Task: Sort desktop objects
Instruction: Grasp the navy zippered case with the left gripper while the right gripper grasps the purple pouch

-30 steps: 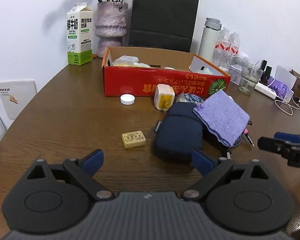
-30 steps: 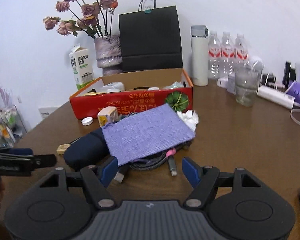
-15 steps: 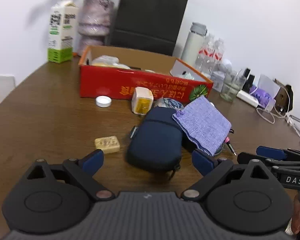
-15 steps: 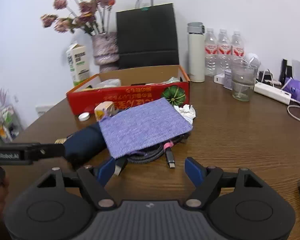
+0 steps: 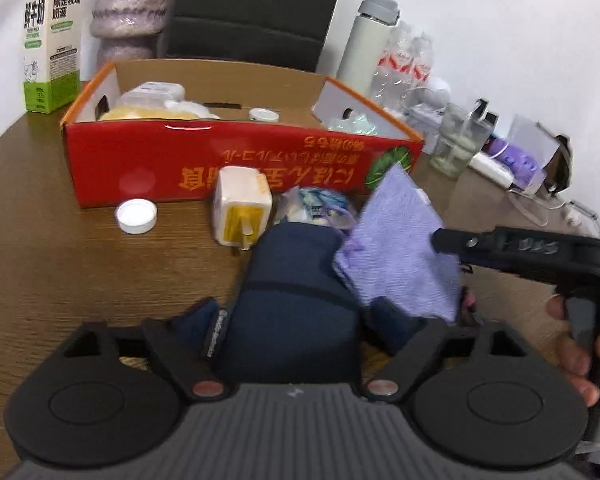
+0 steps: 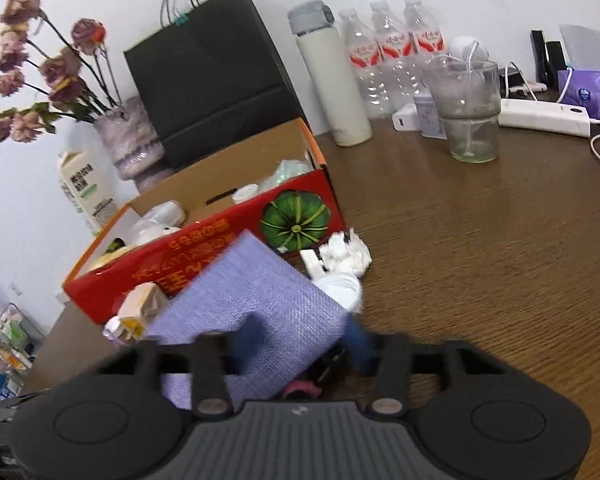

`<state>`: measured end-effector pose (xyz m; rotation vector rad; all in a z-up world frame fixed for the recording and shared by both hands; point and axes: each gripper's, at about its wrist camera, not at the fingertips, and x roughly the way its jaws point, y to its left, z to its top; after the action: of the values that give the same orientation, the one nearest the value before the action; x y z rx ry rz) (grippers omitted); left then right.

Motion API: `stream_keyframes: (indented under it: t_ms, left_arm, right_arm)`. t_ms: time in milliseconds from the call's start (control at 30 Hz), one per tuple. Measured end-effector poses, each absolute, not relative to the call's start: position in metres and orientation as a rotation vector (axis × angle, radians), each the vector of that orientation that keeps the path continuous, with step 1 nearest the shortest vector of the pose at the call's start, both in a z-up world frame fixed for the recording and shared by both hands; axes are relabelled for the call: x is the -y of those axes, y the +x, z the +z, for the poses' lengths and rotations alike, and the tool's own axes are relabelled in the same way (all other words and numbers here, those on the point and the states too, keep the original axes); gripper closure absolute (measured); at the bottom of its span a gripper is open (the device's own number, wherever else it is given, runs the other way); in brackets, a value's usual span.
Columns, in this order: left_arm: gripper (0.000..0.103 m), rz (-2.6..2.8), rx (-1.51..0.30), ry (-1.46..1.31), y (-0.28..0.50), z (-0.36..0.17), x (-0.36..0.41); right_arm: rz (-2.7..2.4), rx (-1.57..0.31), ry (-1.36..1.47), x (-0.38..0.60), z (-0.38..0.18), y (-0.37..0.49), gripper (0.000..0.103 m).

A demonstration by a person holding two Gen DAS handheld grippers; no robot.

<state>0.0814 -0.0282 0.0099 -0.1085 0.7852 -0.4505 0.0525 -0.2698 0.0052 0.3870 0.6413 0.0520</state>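
Both grippers have closed in on the pile since the earlier frames. Purple cloth [image 6: 256,304] now rises tilted off the dark blue pouch [image 5: 296,300], just in front of the red box [image 5: 148,168], toward the tabletop's middle. Right gripper [image 6: 300,344] sits directly at the cloth, fingers spread to either side of its near edge, not yet clamped. Left gripper [image 5: 296,320] straddles the pouch, also spread; the pouch's long axis runs away along its fingers. Judged: right hand takes the cloth, left the pouch.
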Motion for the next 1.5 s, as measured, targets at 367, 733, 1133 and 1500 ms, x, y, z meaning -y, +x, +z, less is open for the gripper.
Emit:
stream_keyframes:
  t_ms: [367,733,1133,1500]
  left_arm:
    - [0.044,-0.37,-0.73,-0.164,0.019,0.027,0.016]
    - [0.045,-0.315,-0.743,-0.157,-0.067,0.022,0.005]
    - [0.036,-0.359,-0.729,0.013,-0.116,0.023,0.027]
    - [0.037,-0.261,-0.706,-0.024,-0.116,0.023,0.008]
  right_arm:
    - [0.072,-0.539,0.354,0.275,0.036,0.019,0.093]
    - [0.232,-0.715,0.436,0.24,0.008,-0.041,0.041]
    - [0.126,-0.727,0.215,0.197,0.002,-0.082,0.028]
    - [0.097,-0.73,-0.02,0.201,0.0,-0.085,0.039]
